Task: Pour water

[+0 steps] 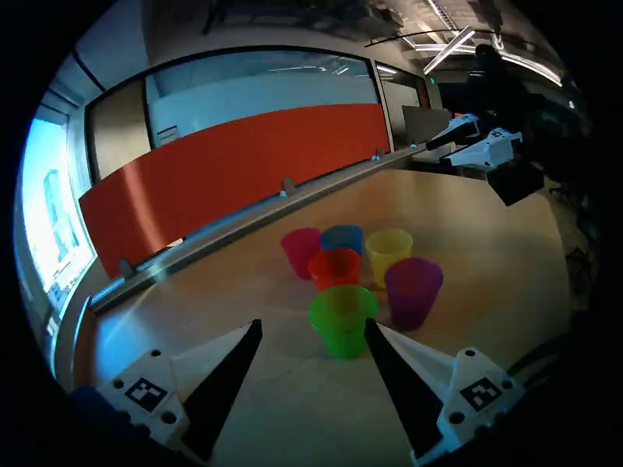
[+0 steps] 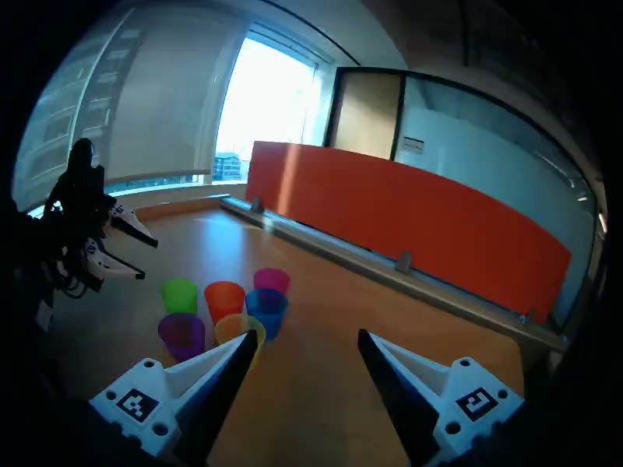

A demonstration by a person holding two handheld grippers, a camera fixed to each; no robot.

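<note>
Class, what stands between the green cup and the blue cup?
The orange cup stands between the green cup and the blue cup; the left gripper view shows the three in a row.

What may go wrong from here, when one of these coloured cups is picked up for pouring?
1. The cups stand packed together. The open left hand-held gripper faces the green cup; a closing finger may push the purple cup or the orange cup over.
2. I cannot tell which cups hold water, so a knocked cup may spill on the wooden table.
3. The right hand-held gripper is near the yellow cup and may bump it.
</note>
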